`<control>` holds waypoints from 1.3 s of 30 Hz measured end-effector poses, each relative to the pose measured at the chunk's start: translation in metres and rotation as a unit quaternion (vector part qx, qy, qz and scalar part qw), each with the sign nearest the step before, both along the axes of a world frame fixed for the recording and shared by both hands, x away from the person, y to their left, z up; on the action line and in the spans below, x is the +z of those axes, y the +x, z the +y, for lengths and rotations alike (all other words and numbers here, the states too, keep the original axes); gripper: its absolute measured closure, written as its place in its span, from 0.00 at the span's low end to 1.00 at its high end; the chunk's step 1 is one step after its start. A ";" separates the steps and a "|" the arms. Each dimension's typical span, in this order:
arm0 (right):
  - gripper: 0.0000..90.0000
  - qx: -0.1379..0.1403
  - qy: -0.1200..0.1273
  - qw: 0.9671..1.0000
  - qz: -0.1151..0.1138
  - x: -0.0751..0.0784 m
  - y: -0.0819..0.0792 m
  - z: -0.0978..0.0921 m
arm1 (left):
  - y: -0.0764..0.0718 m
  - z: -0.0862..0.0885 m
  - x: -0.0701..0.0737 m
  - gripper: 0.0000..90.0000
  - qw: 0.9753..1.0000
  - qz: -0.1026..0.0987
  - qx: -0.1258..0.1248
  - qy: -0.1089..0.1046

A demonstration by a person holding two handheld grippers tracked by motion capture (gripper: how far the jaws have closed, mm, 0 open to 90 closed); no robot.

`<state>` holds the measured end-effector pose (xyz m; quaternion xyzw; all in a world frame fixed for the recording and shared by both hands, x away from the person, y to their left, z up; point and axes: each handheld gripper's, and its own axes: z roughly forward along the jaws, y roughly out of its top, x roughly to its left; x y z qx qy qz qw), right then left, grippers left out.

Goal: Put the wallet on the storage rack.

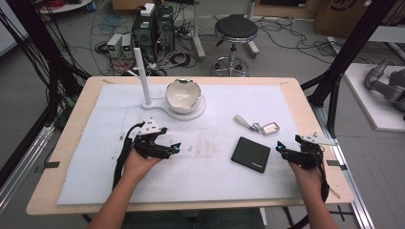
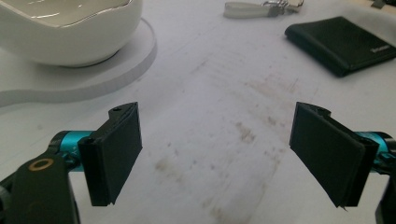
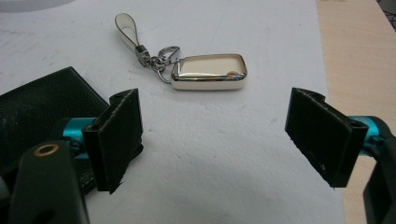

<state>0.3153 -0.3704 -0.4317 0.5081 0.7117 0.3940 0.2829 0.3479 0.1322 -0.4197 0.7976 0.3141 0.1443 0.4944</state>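
Note:
A black wallet (image 1: 251,154) lies flat on the white mat, right of centre; it also shows at the top right of the left gripper view (image 2: 345,42) and at the left of the right gripper view (image 3: 42,107). A cream key fob (image 1: 270,128) with a strap and ring lies just beyond it, close ahead in the right gripper view (image 3: 208,71). A white bowl (image 1: 182,95) sits on a white stand with an upright post (image 1: 143,76). My left gripper (image 1: 175,148) hovers open over the stained mat. My right gripper (image 1: 279,149) is open beside the wallet's right edge.
The wooden table (image 1: 76,119) carries a white mat (image 1: 215,181). Beyond the far edge stand a black stool (image 1: 235,28) and computer boxes with tangled cables (image 1: 153,33). Black frame posts flank the table on both sides.

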 end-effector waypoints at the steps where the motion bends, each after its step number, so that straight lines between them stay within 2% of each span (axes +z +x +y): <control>1: 0.21 -0.001 0.001 1.000 0.000 0.000 0.000 0.000 | 0.000 0.000 0.000 0.19 1.000 0.000 0.000 0.000; 2: 0.21 -0.001 -0.001 1.000 -0.001 0.000 0.000 -0.001 | 0.005 -0.010 0.001 0.19 1.000 0.001 -0.006 -0.004; 3: 0.21 -0.002 0.001 1.000 0.000 0.000 0.001 -0.001 | 0.005 -0.010 0.001 0.19 1.000 0.001 -0.006 -0.004; 4: 0.21 -0.001 0.000 1.000 -0.001 0.000 0.001 -0.002 | 0.008 -0.020 0.001 0.19 1.000 0.004 -0.008 -0.010; 5: 0.21 -0.002 0.001 1.000 0.000 0.000 0.001 -0.002 | 0.008 -0.020 0.001 0.19 1.000 0.004 -0.008 -0.010; 7: 0.21 -0.002 0.001 1.000 -0.001 -0.001 0.002 -0.002 | 0.014 -0.038 -0.002 0.19 1.000 0.012 -0.019 -0.012; 9: 0.21 -0.003 0.002 1.000 0.000 -0.001 0.002 -0.002 | 0.015 -0.043 -0.003 0.19 1.000 0.014 -0.023 -0.010; 12: 0.21 0.000 0.002 1.000 -0.001 -0.001 0.002 -0.003 | 0.021 -0.061 -0.004 0.19 0.999 0.018 -0.038 -0.006; 14: 0.21 0.000 0.002 1.000 -0.001 -0.001 0.003 -0.002 | 0.022 -0.065 -0.004 0.19 0.999 0.020 -0.039 -0.008; 16: 0.21 0.002 0.001 1.000 -0.002 0.000 0.003 -0.002 | 0.026 -0.078 -0.004 0.19 0.998 0.025 -0.051 -0.002; 20: 0.21 0.002 0.001 1.000 -0.003 0.000 0.003 -0.001 | 0.033 -0.093 -0.004 0.19 0.997 0.031 -0.064 -0.001; 23: 0.21 0.004 0.001 1.000 -0.002 0.000 0.003 -0.001 | 0.037 -0.104 -0.006 0.19 0.996 0.043 -0.073 -0.007; 30: 0.21 0.003 0.003 1.000 -0.002 0.000 0.003 -0.001 | 0.044 -0.137 -0.010 0.19 0.993 0.062 -0.103 0.002; 31: 0.21 0.003 0.003 1.000 -0.002 0.000 0.003 -0.001 | 0.044 -0.137 -0.010 0.19 0.993 0.062 -0.103 0.002; 32: 0.21 0.004 0.002 1.000 -0.001 0.000 0.003 -0.001 | 0.046 -0.147 -0.011 0.19 0.992 0.070 -0.108 0.003; 34: 0.21 0.005 0.002 1.000 -0.002 0.000 0.003 0.000 | 0.047 -0.156 -0.012 0.19 0.990 0.073 -0.117 0.007; 35: 0.21 0.005 0.002 1.000 -0.002 0.000 0.003 0.000 | 0.047 -0.156 -0.012 0.19 0.990 0.073 -0.117 0.007; 37: 0.21 0.005 0.001 1.000 -0.003 0.000 0.003 0.000 | 0.048 -0.169 -0.015 0.19 0.988 0.080 -0.129 0.013; 39: 0.21 0.007 0.001 1.000 -0.004 0.000 0.004 0.000 | 0.048 -0.173 -0.016 0.19 0.988 0.082 -0.131 0.011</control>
